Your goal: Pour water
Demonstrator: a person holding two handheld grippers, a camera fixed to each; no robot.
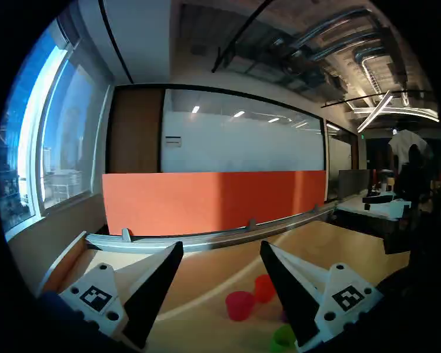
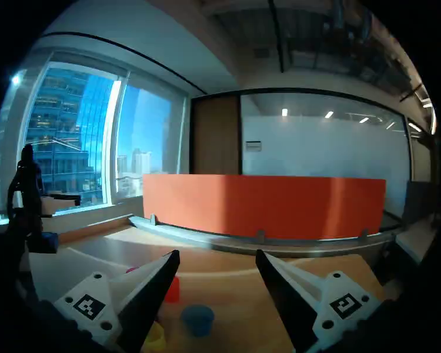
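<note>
**Markings.** Each finger of both grippers carries a square black-and-white marker tag (image 1: 96, 297). A small wall plaque (image 2: 253, 146) hangs above the orange partition panel (image 1: 214, 200); it is too small to read.

**Left gripper** (image 1: 220, 279). Two dark, wedge-shaped fingers on white plastic mounts. They stand wide apart, holding and touching nothing, and hover above the desk on the near side of the panel.

**Right gripper** (image 2: 217, 282). Same build. Its fingers are likewise spread wide, with nothing between them, and it is also on the near side of the panel.

**Cups, left gripper view.** All are small, smooth, round plastic cups standing upright on the desk, well short of the panel.
- The pink cup (image 1: 240, 305) is seen in the gap between the fingers.
- The orange-red cup (image 1: 264, 288) is just beside the pink one, slightly nearer the panel.
- The green cup (image 1: 284, 337) is farthest from the panel, partly hidden by the right-hand finger.

**Cups, right gripper view.**
- The blue cup (image 2: 197, 319) is open-topped and seen between the fingers.
- The red cup (image 2: 172, 289) is nearer the panel, at the edge of the left-hand finger.
- The yellow cup (image 2: 154, 338) is farthest from the panel and mostly hidden.

**Desk** (image 1: 350, 241). Pale wood grain with a matte top; it runs up to the panel.

**Rail** (image 1: 220, 238). Grey metal, lying along the foot of the panel.

**Panel.** Flat, matte orange, partly in shade.

**Window** (image 2: 73, 153). Tall glass panes to the left of the panel.
</note>
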